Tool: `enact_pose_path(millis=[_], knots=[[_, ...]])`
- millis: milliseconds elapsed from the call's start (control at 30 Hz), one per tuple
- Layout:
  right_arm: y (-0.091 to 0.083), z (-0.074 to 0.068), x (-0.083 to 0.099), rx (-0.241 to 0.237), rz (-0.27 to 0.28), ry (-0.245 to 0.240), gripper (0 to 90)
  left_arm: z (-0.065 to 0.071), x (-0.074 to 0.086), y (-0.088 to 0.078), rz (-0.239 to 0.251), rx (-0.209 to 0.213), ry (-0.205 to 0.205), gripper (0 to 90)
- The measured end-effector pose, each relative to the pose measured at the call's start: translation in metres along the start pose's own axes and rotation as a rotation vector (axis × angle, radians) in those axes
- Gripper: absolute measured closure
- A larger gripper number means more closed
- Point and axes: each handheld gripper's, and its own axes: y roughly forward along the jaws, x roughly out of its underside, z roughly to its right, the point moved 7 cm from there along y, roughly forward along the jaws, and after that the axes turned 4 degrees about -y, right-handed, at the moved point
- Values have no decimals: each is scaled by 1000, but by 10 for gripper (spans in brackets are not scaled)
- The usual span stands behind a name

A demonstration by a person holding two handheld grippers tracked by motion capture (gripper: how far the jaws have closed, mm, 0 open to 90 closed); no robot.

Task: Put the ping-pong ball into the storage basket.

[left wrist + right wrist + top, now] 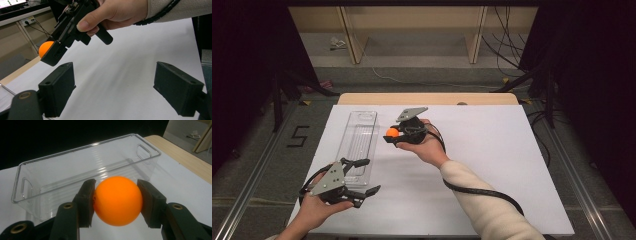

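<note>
Here the round orange ball (117, 200), pinched by the right gripper (117, 202) at the three o'clock side of the clear rectangular plastic bin (82, 173), should be carried squarely over the rim before release, while the left gripper (362, 176) is held spread, empty.

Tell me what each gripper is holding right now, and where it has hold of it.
The right gripper holds an orange ball, its pads pressed on the ball's two opposite sides. The left gripper holds nothing; its jaws stand wide open.

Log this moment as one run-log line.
right hand-held gripper: shut on orange ball, beside clear bin | left hand-held gripper: open, nothing between jaws | bin: nothing in it
</note>
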Motion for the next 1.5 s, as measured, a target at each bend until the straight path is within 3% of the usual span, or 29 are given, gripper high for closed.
enact_pose_path(millis=[1500], knots=[[17,-4,-13,-18,-12,-15,515,1,0,0,-2,6,2,166]])
